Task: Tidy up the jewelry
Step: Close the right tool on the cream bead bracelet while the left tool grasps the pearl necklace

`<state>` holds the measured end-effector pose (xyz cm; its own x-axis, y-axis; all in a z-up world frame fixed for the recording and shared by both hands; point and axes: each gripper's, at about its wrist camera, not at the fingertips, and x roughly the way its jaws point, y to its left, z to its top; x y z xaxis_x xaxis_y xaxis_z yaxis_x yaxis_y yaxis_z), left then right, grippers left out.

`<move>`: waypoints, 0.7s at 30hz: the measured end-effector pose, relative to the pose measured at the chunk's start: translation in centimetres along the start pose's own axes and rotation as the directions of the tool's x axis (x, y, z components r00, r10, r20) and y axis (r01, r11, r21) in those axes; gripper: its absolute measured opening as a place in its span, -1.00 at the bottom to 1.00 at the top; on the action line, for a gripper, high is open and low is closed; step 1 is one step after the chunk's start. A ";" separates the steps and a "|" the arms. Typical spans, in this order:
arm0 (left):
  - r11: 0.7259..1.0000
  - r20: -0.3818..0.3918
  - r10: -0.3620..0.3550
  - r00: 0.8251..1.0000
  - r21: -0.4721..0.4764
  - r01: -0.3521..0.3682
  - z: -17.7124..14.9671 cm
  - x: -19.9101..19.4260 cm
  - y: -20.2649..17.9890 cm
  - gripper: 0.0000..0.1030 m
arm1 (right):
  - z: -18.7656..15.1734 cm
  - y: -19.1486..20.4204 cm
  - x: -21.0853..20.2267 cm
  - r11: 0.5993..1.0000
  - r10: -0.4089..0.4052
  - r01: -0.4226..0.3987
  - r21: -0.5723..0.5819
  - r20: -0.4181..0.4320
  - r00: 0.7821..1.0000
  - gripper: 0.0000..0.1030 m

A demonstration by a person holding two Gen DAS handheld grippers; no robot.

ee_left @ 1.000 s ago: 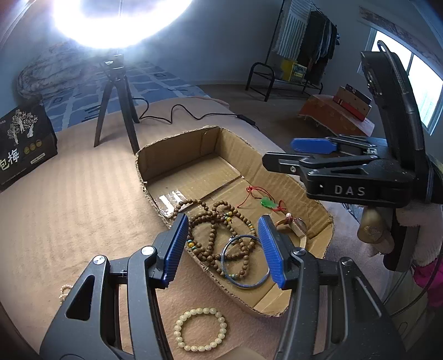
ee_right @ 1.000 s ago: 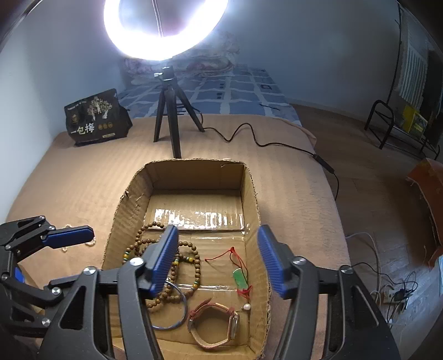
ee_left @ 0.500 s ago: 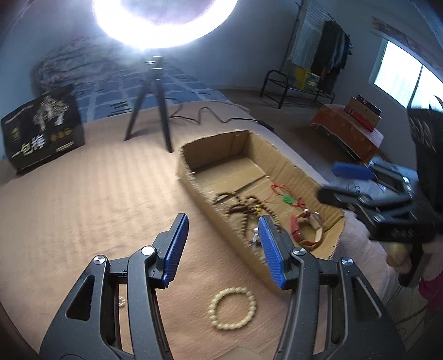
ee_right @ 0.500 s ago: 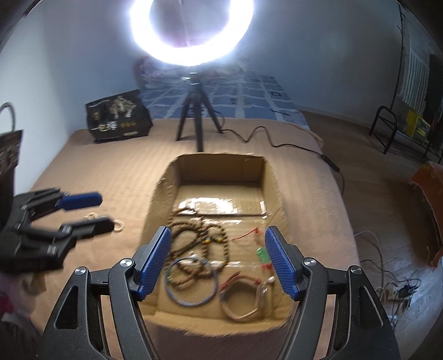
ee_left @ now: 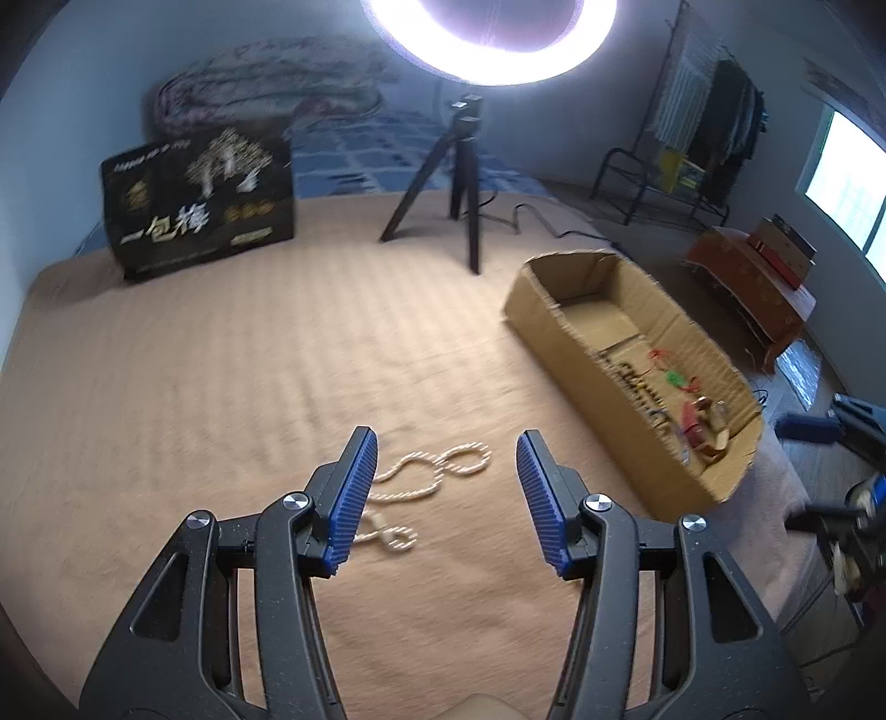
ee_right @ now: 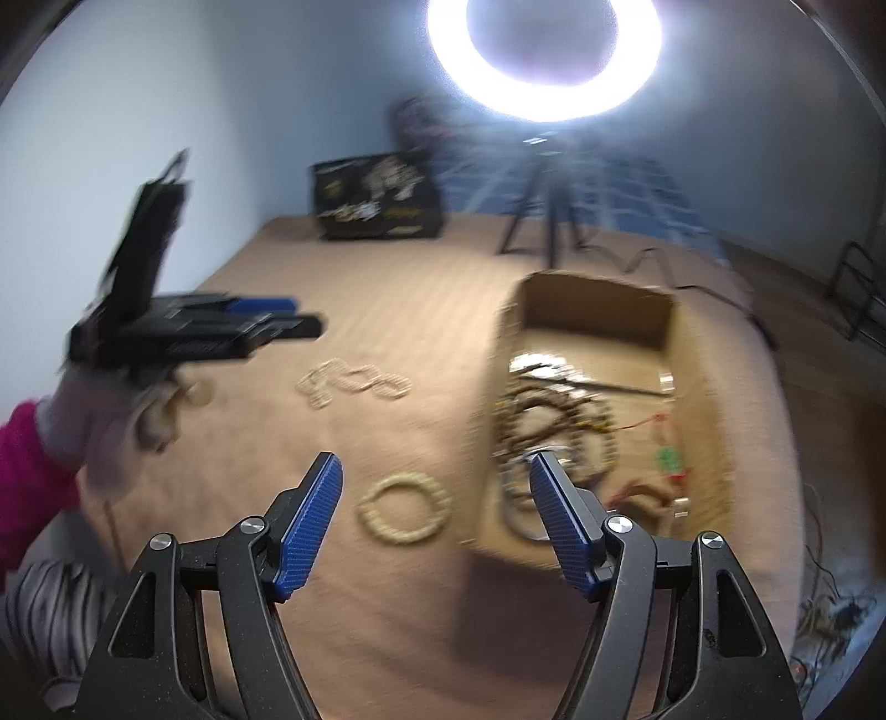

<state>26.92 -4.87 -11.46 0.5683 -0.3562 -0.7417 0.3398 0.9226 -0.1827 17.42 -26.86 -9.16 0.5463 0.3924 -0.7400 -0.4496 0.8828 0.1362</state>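
L hand-held gripper: jaws apart, nothing between the pads, angled down at the bed. A sec ago it was over the box w/ wood beads and blue bangle in its gap; now it has swung off to the side and the pale necklace lies on the bed just ahead, between the blue pads in view. Not touching yet.

R hand-held gripper: also wide apart and empty. It was centred over the box a sec ago, jaws opened a bit wider since; now it looks down at the pale bead bracelet lying on the bed just beside the box wall. Frame blurred, so detail is soft.

Meaning, as I read it: both hands have left the box for the two loose pieces outside it, necklace for L, bracelet for R. Pick-ups not begun. Rest of the jewelry is already in the box: dark bead strands, green pendant on red cord, a strap piece near the front end; too blurred to sort further.

Writing: black bag at the head of the bed shows large white characters, "一包梅"; smaller gold marks unreadable. Ring light on tripod behind, no label seen. "DAS" on the R tool's side was legible a sec ago, not now.
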 end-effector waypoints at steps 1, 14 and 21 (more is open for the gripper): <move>1.000 -0.007 0.009 1.000 -0.004 -0.009 -0.3 0.1 0.5 0.04 | -0.1 0.7 0.5 1.000 0.011 -0.011 -0.019 -0.016 1.000 0.36; 0.998 -0.129 0.012 0.992 -0.055 -0.019 -3.8 2.8 3.4 0.04 | -1.3 4.1 6.7 0.993 0.043 -0.063 -0.101 -0.188 0.981 0.22; 0.995 -0.162 0.030 0.986 -0.089 -0.044 -3.5 4.6 4.4 0.05 | -1.7 5.3 9.1 0.987 0.012 -0.053 -0.153 -0.254 0.967 0.19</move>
<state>28.42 -1.93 -17.92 0.4491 -0.3000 -0.8416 0.2463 0.9470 -0.2061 18.80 -19.08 -16.28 0.3437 0.3250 -0.8811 -0.5810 0.8107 0.0724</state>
